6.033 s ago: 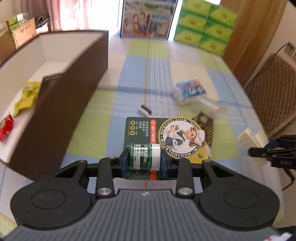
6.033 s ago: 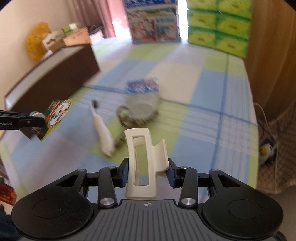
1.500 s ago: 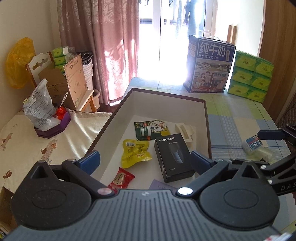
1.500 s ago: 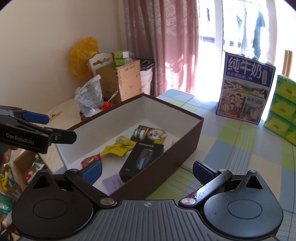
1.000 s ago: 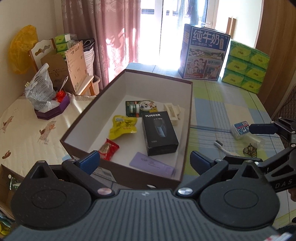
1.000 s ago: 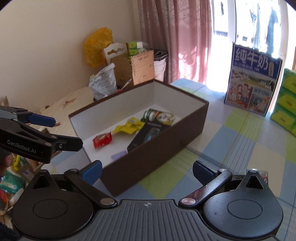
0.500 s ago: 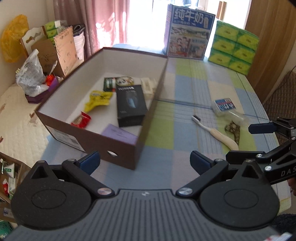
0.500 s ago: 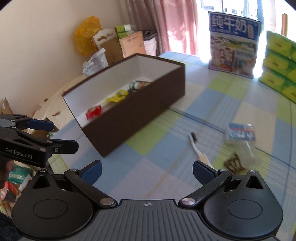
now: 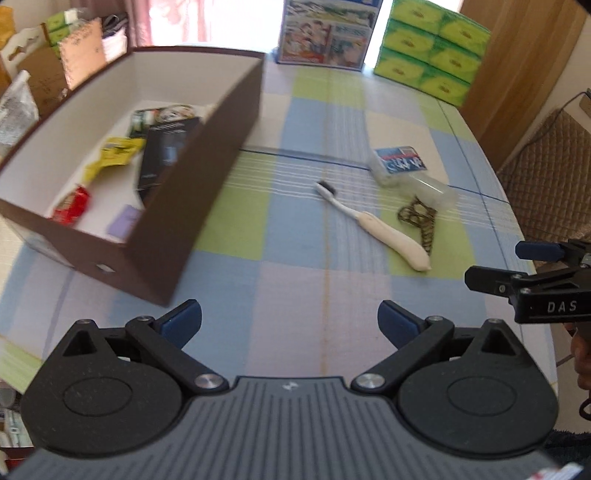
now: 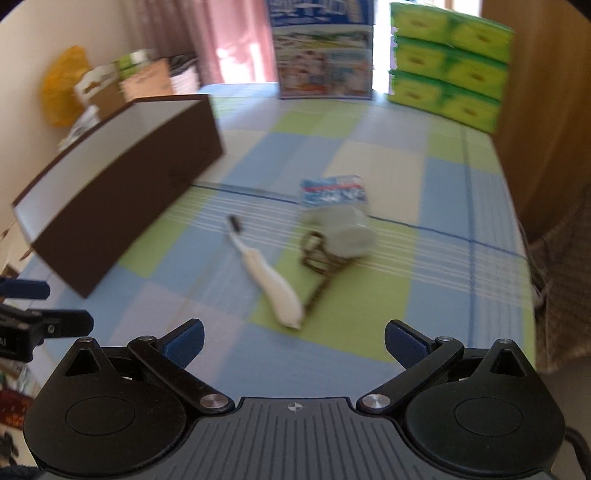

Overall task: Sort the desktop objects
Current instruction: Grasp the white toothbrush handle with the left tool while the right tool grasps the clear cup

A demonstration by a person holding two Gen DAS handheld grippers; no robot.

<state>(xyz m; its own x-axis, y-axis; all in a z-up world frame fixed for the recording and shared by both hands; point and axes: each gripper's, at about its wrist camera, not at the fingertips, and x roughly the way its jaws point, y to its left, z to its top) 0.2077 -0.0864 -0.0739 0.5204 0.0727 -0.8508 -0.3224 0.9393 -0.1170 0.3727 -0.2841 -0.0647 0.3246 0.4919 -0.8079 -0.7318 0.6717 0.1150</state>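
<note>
A brown box (image 9: 207, 192) (image 10: 122, 192) with a white inside stands at the left of the checked tablecloth. It holds a black carton (image 9: 166, 155), a yellow packet (image 9: 114, 155), a red packet (image 9: 72, 205), a green lip-balm card (image 9: 159, 114) and a purple card (image 9: 123, 221). On the cloth lie a white toothbrush (image 9: 373, 229) (image 10: 269, 277), a dark hair clip (image 9: 417, 218) (image 10: 319, 258), a clear jar (image 9: 430, 190) (image 10: 343, 230) and a blue tissue pack (image 9: 399, 162) (image 10: 332, 190). My left gripper (image 9: 290, 321) and right gripper (image 10: 293, 341) are both open and empty, short of these things.
A milk carton box (image 9: 328, 31) (image 10: 321, 59) and stacked green tissue packs (image 9: 432, 50) (image 10: 448, 62) stand at the table's far end. A wooden panel (image 9: 517, 74) and a woven chair (image 9: 554, 162) flank the right edge. Clutter and cardboard (image 9: 48, 70) lie left of the table.
Both grippers swung from above the box to the right and down, toward the loose things on the cloth. Both stayed open and empty; six seconds ago they held the lip-balm card and a white clip.
</note>
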